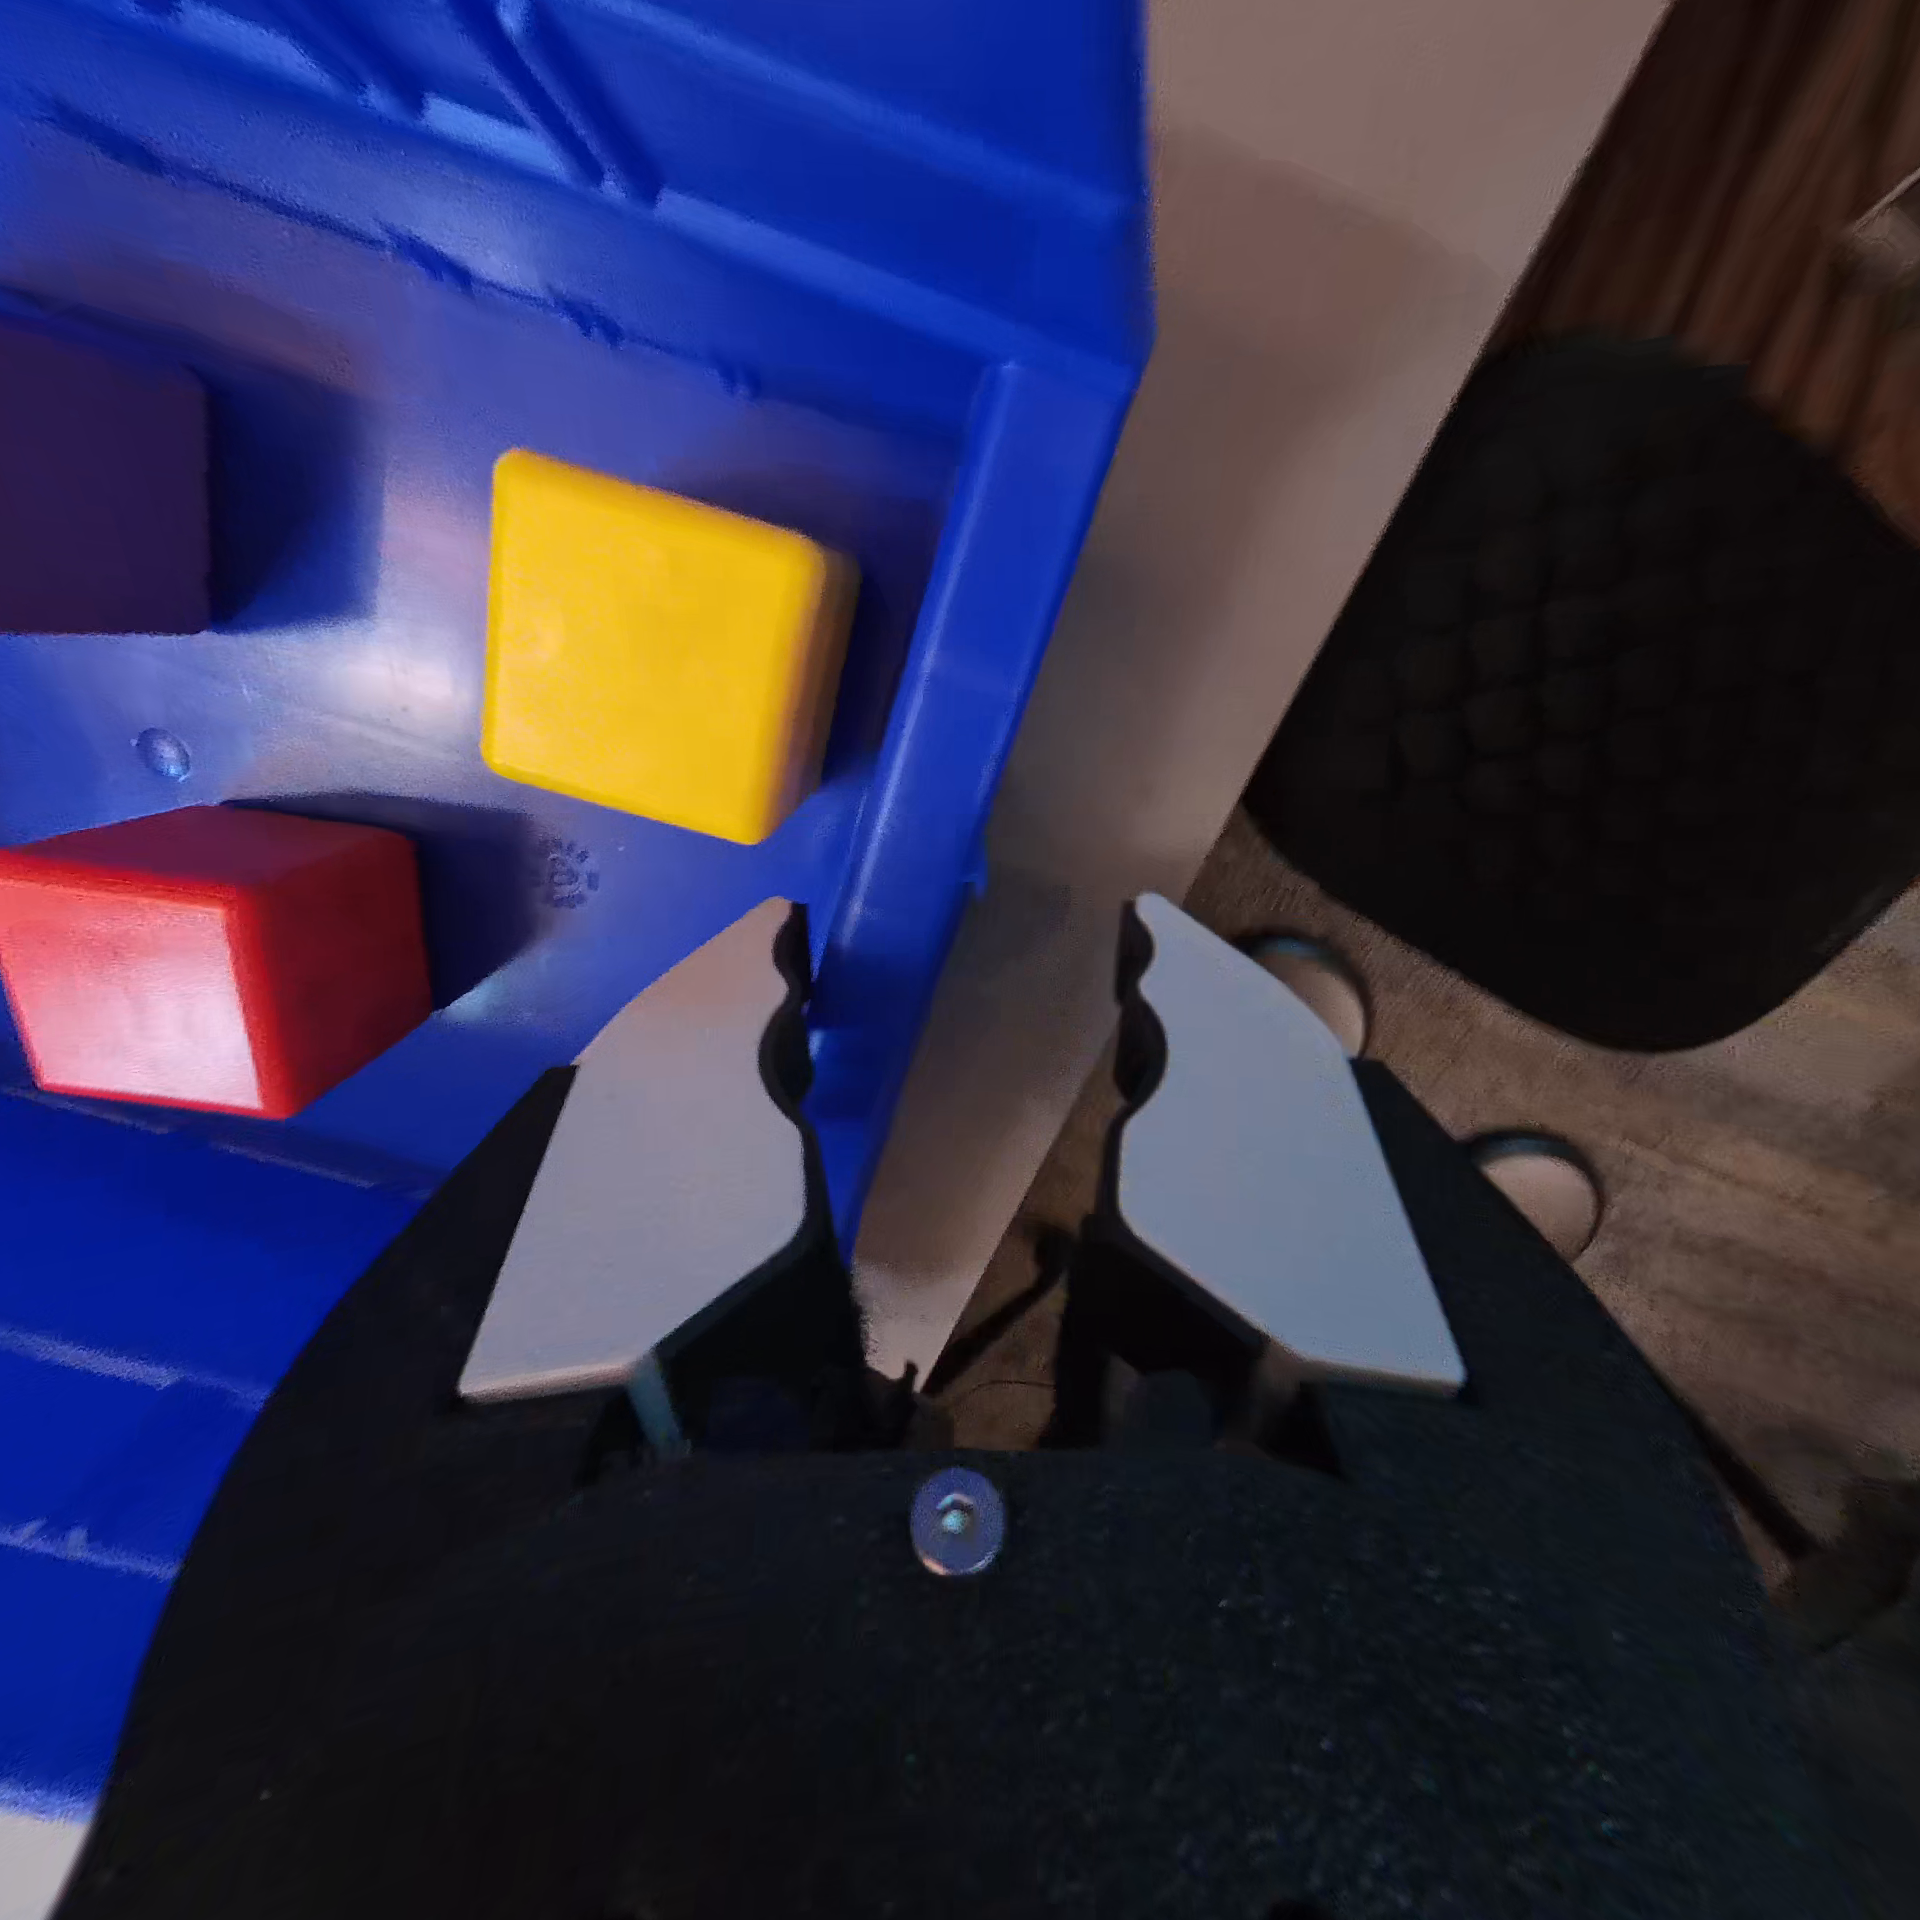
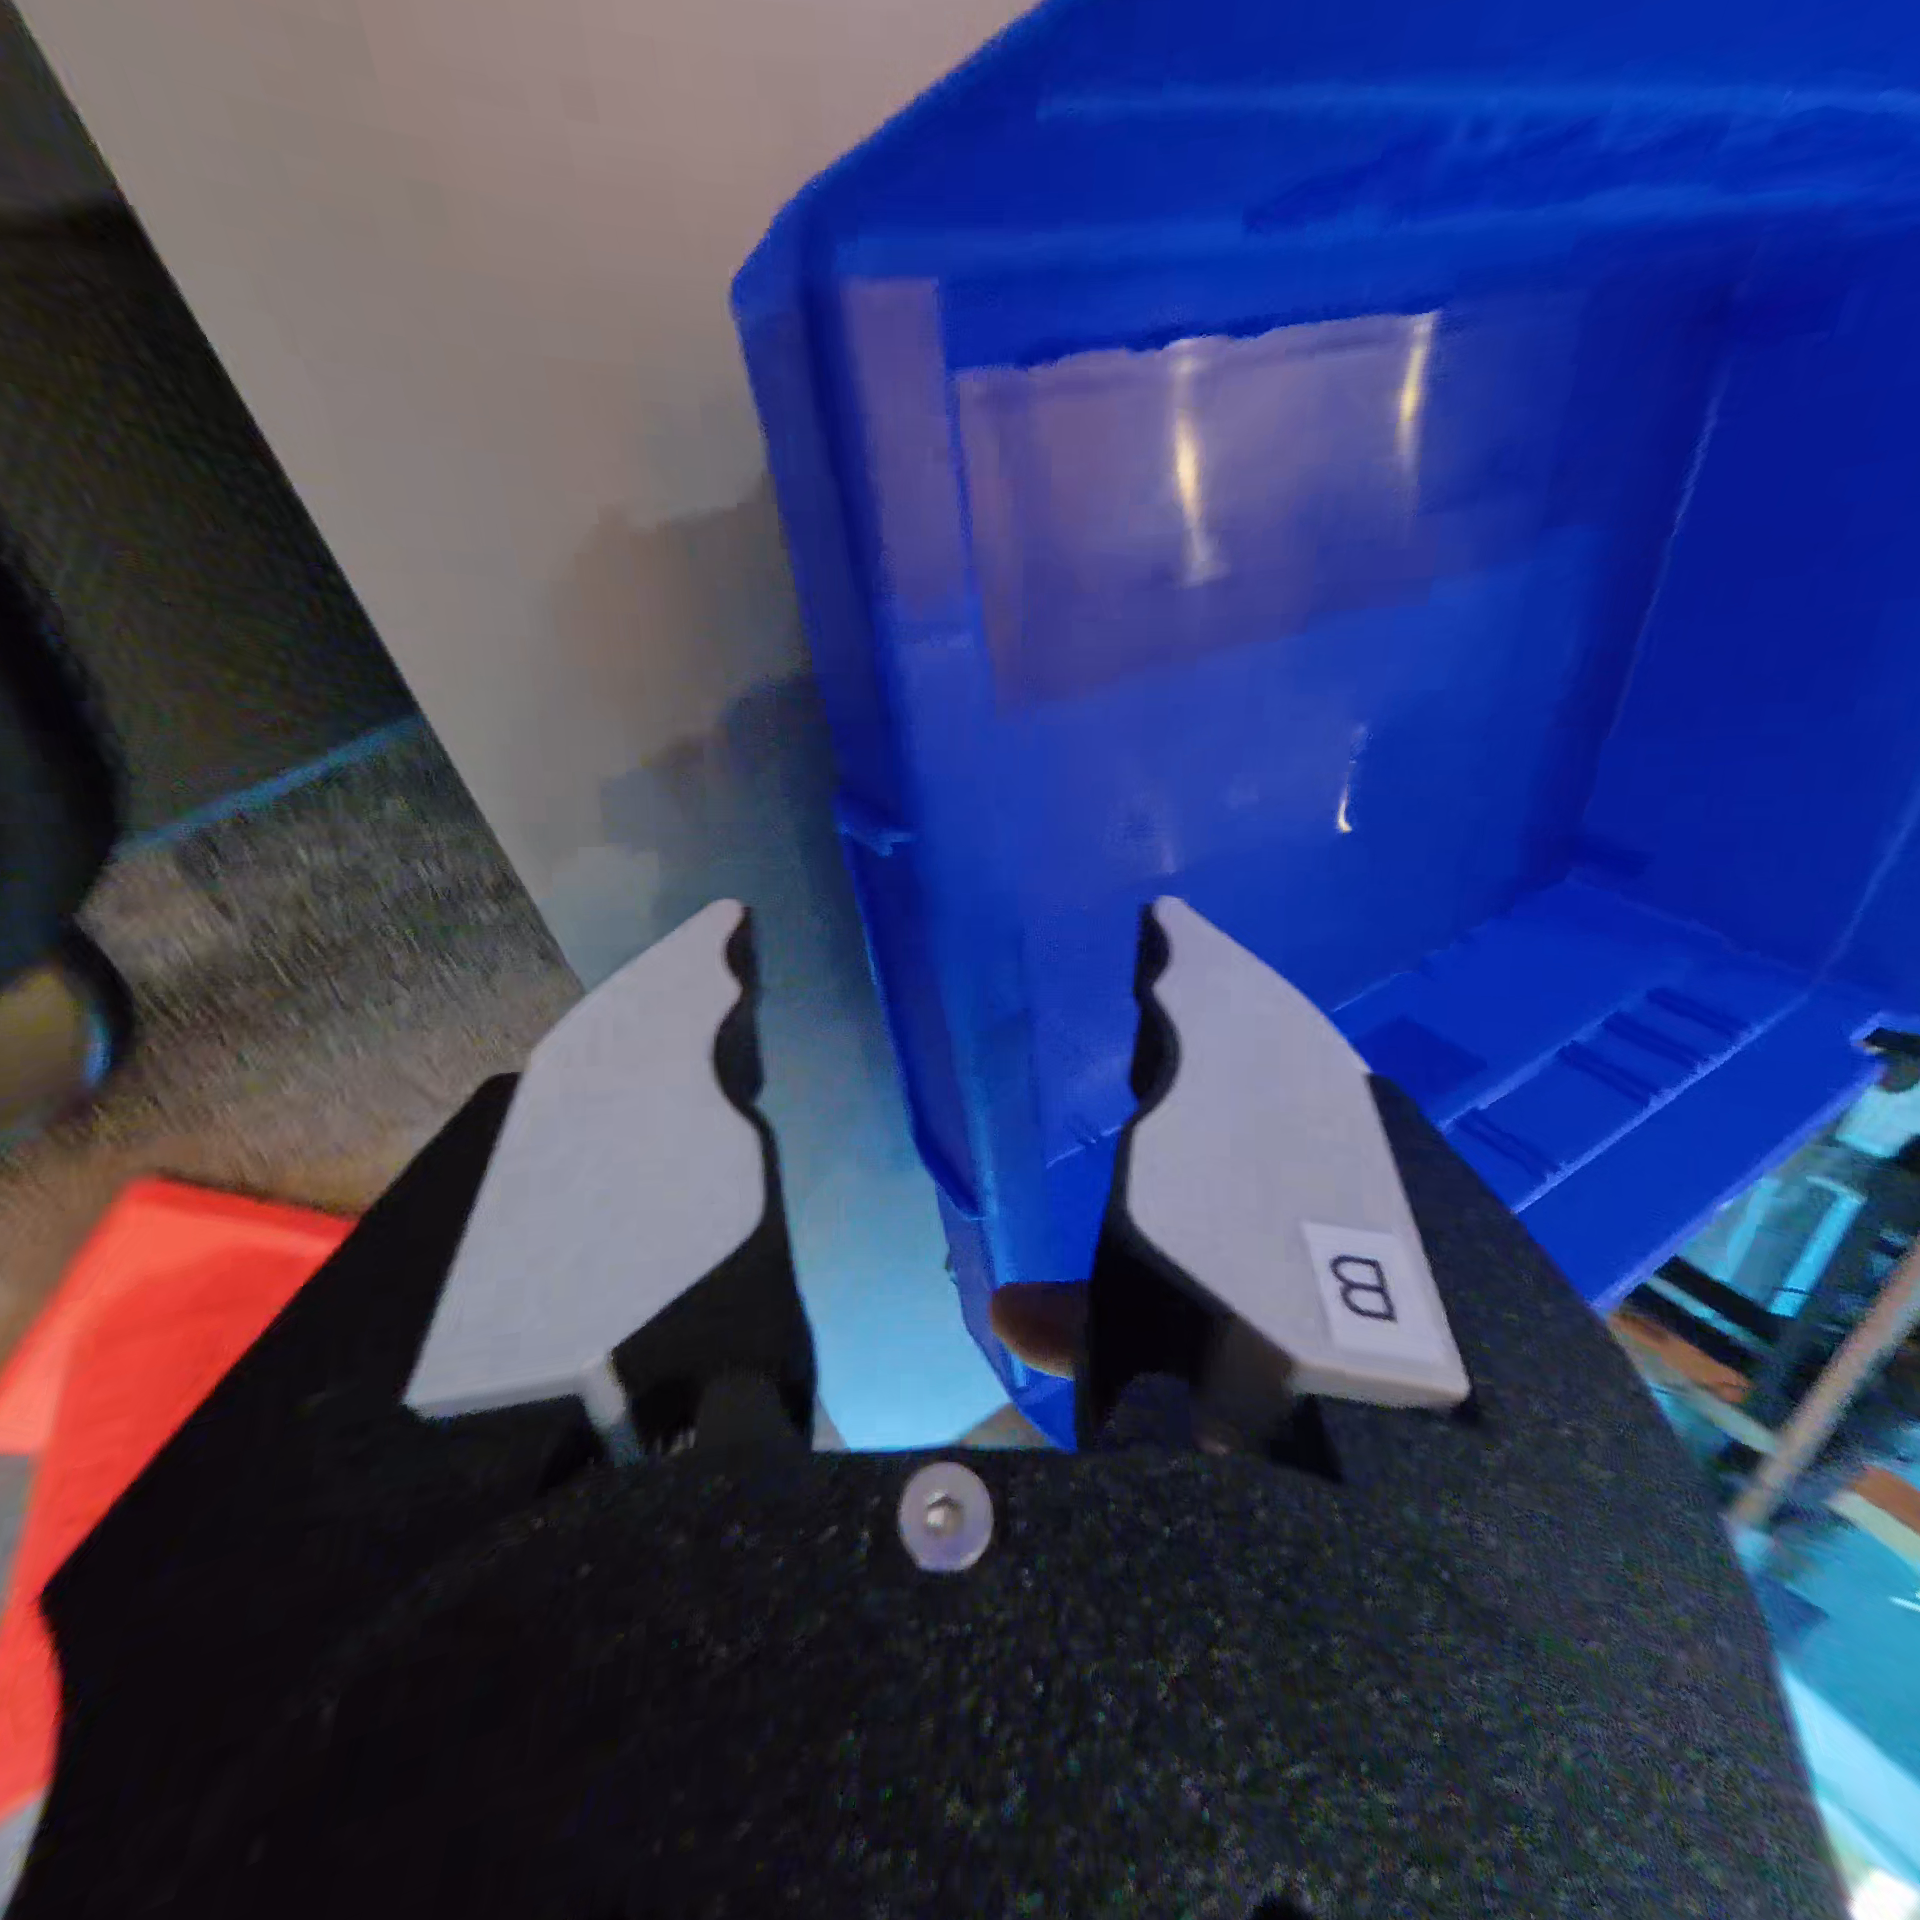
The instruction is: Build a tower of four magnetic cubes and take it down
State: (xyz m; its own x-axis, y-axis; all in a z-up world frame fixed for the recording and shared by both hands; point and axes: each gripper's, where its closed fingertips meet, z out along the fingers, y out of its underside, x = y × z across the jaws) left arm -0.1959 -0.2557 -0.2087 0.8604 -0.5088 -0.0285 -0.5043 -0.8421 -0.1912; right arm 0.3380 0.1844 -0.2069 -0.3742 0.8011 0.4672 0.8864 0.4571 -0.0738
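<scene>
In the left wrist view a blue plastic bin (image 1: 644, 260) holds a yellow cube (image 1: 655, 644), a red cube (image 1: 208, 966) and a dark purple cube (image 1: 94, 478) at the left edge. My left gripper (image 1: 961, 935) is open. It straddles the bin's right wall (image 1: 925, 748): the left finger (image 1: 665, 1122) is inside the bin and the right finger (image 1: 1268, 1143) is outside, clear of the wall. My right gripper (image 2: 945, 935) is open astride a wall (image 2: 987, 1039) of the blue bin (image 2: 1351, 675). No cube shows in the right wrist view.
The bin stands on a pale table (image 1: 1278, 312) near its edge. A black chair seat (image 1: 1579, 686) and brown carpet (image 1: 1558, 1226) lie beyond the edge. A red flat object (image 2: 156, 1351) sits at the lower left of the right wrist view. My right fingertips sit around 70 centimeters from my left ones.
</scene>
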